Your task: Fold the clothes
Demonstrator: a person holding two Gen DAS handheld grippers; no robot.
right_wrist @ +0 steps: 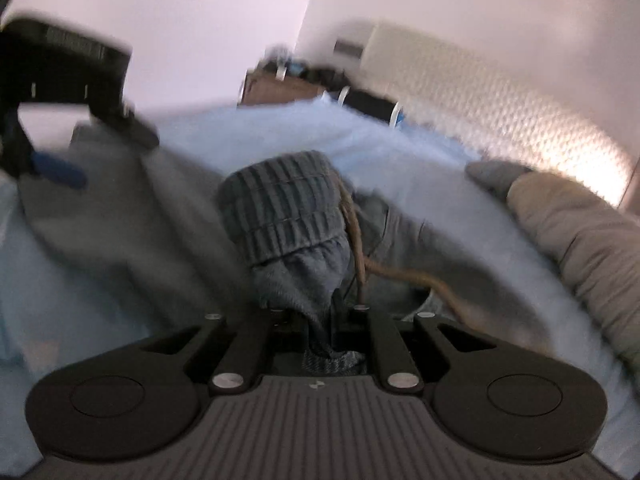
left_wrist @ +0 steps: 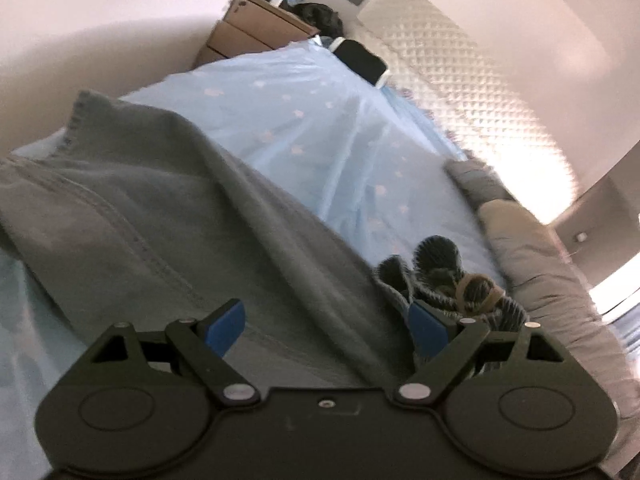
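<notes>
grey-green trousers [left_wrist: 152, 216] with ribbed waistband [right_wrist: 280, 208], tan drawstring [right_wrist: 404, 276], pale blue star-print sheet [left_wrist: 304, 120].

Matt grey-green cloth trousers [left_wrist: 160, 216], ribbed waistband [right_wrist: 280, 204], smooth blue bedsheet [left_wrist: 304, 120]

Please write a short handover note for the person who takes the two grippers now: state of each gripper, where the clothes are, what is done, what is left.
Left gripper: jaws open, holding nothing, over the grey-green trousers.
Right gripper: jaws shut on the trousers' ribbed waistband, bunched up; its brown drawstring hangs loose.
Trousers lie crumpled on the blue bedsheet; a grey blanket lies along the bed's edge.
Done: waistband gripped.
Left: spread flat, then fold.
</notes>
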